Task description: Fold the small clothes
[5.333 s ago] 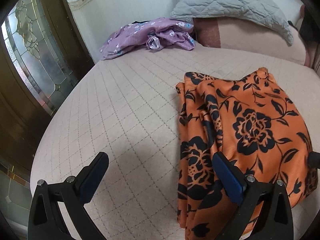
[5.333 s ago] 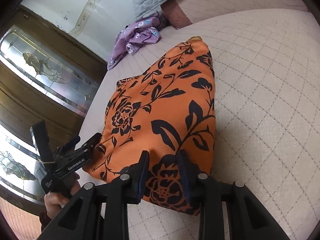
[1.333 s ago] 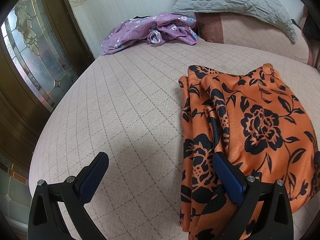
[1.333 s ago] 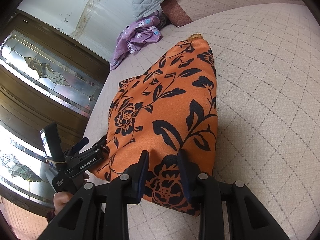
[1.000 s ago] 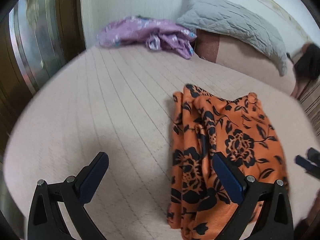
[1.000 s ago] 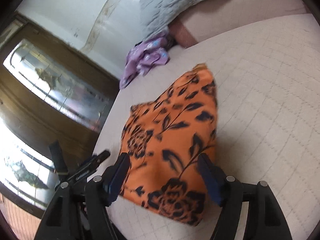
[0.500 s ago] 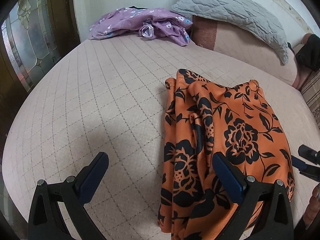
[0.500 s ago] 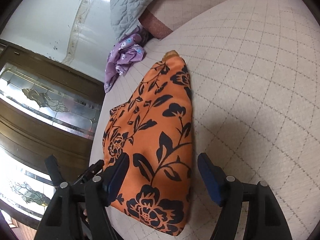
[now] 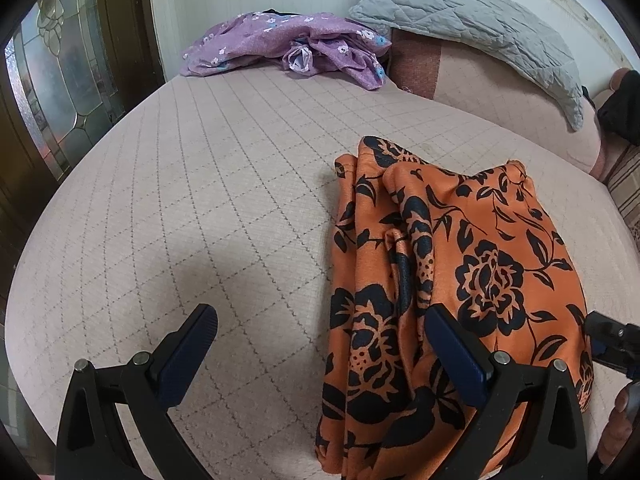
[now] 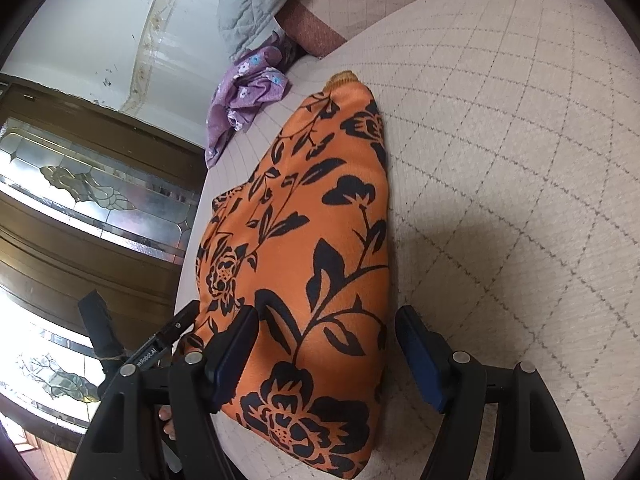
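Note:
An orange garment with black flowers (image 9: 460, 248) lies folded lengthwise on the quilted bed (image 9: 200, 184), with bunched pleats along its left side. My left gripper (image 9: 324, 344) is open at its near left end, right finger over the pleats, left finger over bare bedcover. In the right wrist view the orange garment (image 10: 320, 208) runs away from me, and my right gripper (image 10: 328, 352) is open, straddling its near end without pressing on it. Each gripper shows in the other's view: the right gripper (image 9: 600, 336) and the left gripper (image 10: 176, 326), held by a hand.
A crumpled purple flowered garment (image 9: 288, 40) lies at the far edge of the bed beside a grey quilted pillow (image 9: 472, 16). A wooden door with leaded glass (image 9: 60, 80) stands to the left. Bare bedcover (image 10: 520, 160) stretches right of the orange garment.
My right gripper, shut on the garment's near edge over a second ago, has opened and sunk over that end. The left gripper stayed open and has shifted little.

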